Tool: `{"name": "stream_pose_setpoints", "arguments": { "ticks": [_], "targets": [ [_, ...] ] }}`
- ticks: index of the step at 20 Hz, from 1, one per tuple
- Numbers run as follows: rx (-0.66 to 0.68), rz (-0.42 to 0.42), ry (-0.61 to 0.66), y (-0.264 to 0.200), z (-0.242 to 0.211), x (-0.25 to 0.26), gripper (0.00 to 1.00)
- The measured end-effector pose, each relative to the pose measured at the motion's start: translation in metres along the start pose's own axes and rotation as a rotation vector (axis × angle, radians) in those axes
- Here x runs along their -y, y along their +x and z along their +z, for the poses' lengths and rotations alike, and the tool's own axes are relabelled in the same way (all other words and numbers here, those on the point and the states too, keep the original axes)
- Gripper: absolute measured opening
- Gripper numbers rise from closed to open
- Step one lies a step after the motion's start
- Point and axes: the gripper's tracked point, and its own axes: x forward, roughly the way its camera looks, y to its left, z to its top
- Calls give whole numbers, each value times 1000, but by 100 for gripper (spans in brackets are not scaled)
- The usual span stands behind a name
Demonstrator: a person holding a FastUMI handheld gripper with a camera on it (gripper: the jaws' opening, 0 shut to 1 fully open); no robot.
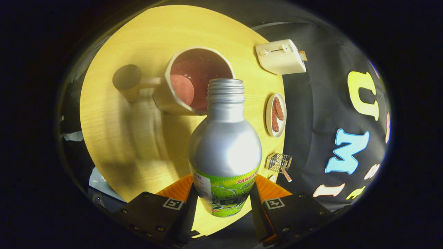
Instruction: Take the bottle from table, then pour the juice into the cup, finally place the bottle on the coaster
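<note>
My gripper (pixel 223 197) is shut on a silver metal bottle (pixel 225 145) with a green label, one finger pressing each side of its lower body. The bottle is uncapped and tipped forward, its threaded mouth (pixel 225 86) hanging over the rim of a white cup (pixel 193 77). The cup has a dark red inside and a handle that points toward a round cork coaster (pixel 127 79) lying just beyond it on the wooden table (pixel 131 145). No stream of juice can be made out at the mouth.
A white toaster (pixel 281 56) sits at the table's far edge by the black cloth wall. Along that same edge are a small plate with brown food (pixel 276 114) and a little wire rack (pixel 279 163).
</note>
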Motion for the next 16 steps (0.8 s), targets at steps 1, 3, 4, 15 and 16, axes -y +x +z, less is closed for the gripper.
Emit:
{"name": "stream_pose_setpoints", "arguments": {
  "ticks": [1,3,4,15,16],
  "targets": [
    [-8,1,-11,-1,0,1,70],
    [-32,6,-33,-2,-3,3,70],
    [-43,7,-46,-2,-3,2,70],
    [-128,9,-157,-4,-2,11,70],
    [-140,13,-163,-4,-4,11,70]
  ]
}}
